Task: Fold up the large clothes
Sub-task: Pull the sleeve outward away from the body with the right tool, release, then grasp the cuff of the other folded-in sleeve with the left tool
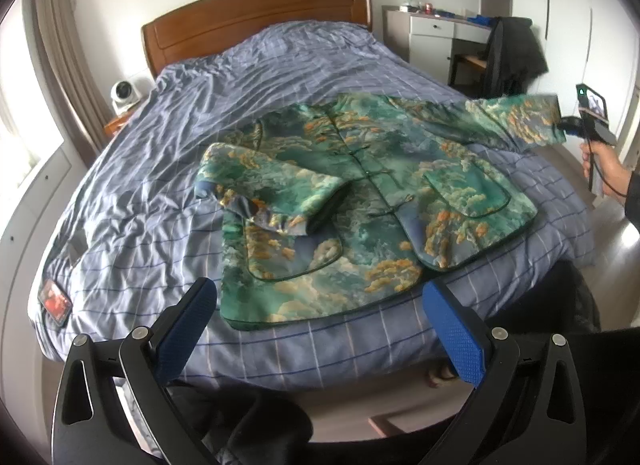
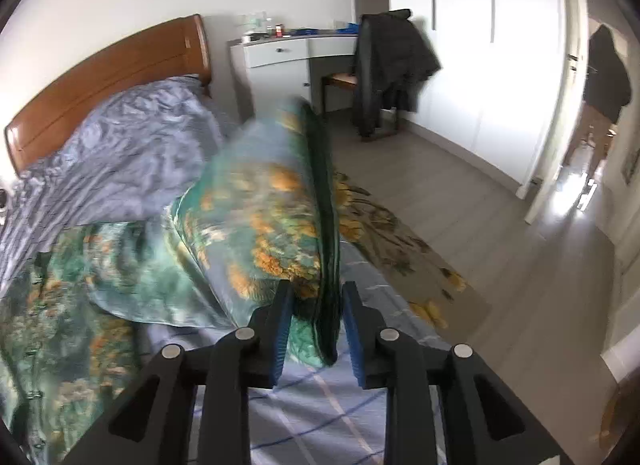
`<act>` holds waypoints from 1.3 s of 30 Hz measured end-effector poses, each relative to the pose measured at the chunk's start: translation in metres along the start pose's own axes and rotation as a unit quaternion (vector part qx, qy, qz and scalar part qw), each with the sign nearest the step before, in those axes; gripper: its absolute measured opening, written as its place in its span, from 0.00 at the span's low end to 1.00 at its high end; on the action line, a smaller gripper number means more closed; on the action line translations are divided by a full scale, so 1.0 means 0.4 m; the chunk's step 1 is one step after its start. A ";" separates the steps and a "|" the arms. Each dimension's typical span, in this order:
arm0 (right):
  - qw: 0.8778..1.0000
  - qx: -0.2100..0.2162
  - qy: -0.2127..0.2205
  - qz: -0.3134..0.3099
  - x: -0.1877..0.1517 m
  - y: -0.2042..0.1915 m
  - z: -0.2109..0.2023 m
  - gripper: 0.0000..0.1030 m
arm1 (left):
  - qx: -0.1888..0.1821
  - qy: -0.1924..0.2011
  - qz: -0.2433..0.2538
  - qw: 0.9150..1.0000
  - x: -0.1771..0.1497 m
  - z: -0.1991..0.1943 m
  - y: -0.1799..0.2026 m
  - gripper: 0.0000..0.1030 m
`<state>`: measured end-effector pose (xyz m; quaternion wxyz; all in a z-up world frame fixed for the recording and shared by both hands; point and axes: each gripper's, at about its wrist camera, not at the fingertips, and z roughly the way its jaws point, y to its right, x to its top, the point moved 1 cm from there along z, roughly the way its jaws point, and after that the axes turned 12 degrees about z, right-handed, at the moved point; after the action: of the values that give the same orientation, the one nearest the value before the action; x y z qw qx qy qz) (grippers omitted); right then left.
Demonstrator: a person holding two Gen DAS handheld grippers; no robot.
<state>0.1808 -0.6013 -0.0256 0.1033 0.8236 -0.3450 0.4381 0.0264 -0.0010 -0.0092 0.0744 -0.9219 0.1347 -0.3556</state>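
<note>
A green jacket [image 1: 360, 193] with orange and cream cloud print lies face up on the bed, its front buttoned. Its left sleeve [image 1: 272, 193] is folded across the body. My left gripper [image 1: 320, 301] is open and empty, held above the jacket's hem at the foot of the bed. My right gripper [image 2: 314, 313] is shut on the cuff of the right sleeve [image 2: 264, 209] and holds it lifted off the bed. In the left wrist view that sleeve [image 1: 516, 117] stretches out to the right, with the right gripper [image 1: 562, 125] at its end.
The bed [image 1: 160, 193] has a crumpled blue checked cover and a wooden headboard [image 1: 256, 13]. A red packet [image 1: 56, 301] lies at its near-left corner. A white desk [image 2: 280, 53] and a chair draped with a black coat [image 2: 392, 69] stand beyond. A patterned rug [image 2: 400, 233] lies beside the bed.
</note>
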 end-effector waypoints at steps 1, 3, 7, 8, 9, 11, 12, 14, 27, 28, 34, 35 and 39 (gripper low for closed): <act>1.000 -0.007 0.003 -0.003 -0.004 0.005 -0.002 0.25 | -0.001 -0.001 0.000 1.000 0.000 0.001 -0.001 1.00; 1.000 -0.021 0.011 -0.009 -0.008 0.030 -0.007 0.26 | -0.001 -0.002 -0.002 1.000 -0.001 0.001 -0.001 1.00; 0.999 -0.032 0.025 -0.027 -0.033 0.032 -0.038 0.31 | -0.001 -0.006 -0.011 1.000 0.000 0.013 -0.013 1.00; 0.998 -0.033 0.031 -0.037 -0.047 0.026 -0.051 0.32 | 0.000 -0.007 -0.014 1.000 0.000 0.015 -0.017 1.00; 0.998 -0.033 0.038 -0.048 -0.062 0.017 -0.064 0.34 | 0.002 -0.008 -0.016 1.000 0.000 0.018 -0.022 1.00; 0.997 -0.029 0.044 -0.062 -0.089 0.004 -0.088 0.44 | 0.010 -0.009 -0.020 1.000 -0.002 0.023 -0.034 1.00; 0.996 -0.021 0.045 -0.069 -0.113 -0.008 -0.105 0.47 | 0.013 -0.009 -0.022 1.000 -0.003 0.026 -0.041 1.00; 0.996 -0.003 0.042 -0.077 -0.151 -0.040 -0.131 0.51 | 0.024 -0.013 -0.027 0.999 -0.005 0.036 -0.062 1.00; 0.977 0.164 0.003 -0.139 -0.487 -0.262 -0.404 0.60 | 0.048 -0.016 0.043 0.998 0.037 0.173 -0.196 1.00; 0.974 0.174 0.002 -0.146 -0.510 -0.275 -0.426 0.60 | 0.038 -0.011 0.056 0.998 0.046 0.186 -0.197 1.00; 0.960 0.215 -0.026 -0.176 -0.617 -0.339 -0.508 0.60 | 0.012 -0.023 0.192 0.981 0.087 0.365 -0.099 1.00; 0.959 0.218 -0.028 -0.178 -0.628 -0.344 -0.516 0.60 | 0.015 -0.023 0.223 0.974 0.094 0.414 -0.066 1.00; 0.954 0.233 -0.038 -0.188 -0.660 -0.359 -0.548 0.60 | 0.001 -0.060 0.262 0.963 0.120 0.579 -0.023 1.00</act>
<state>0.0332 -0.2651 -0.0855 -0.0240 0.8908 -0.0764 0.4473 0.2188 0.0028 -0.1471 0.1740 -0.8741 0.3660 -0.2679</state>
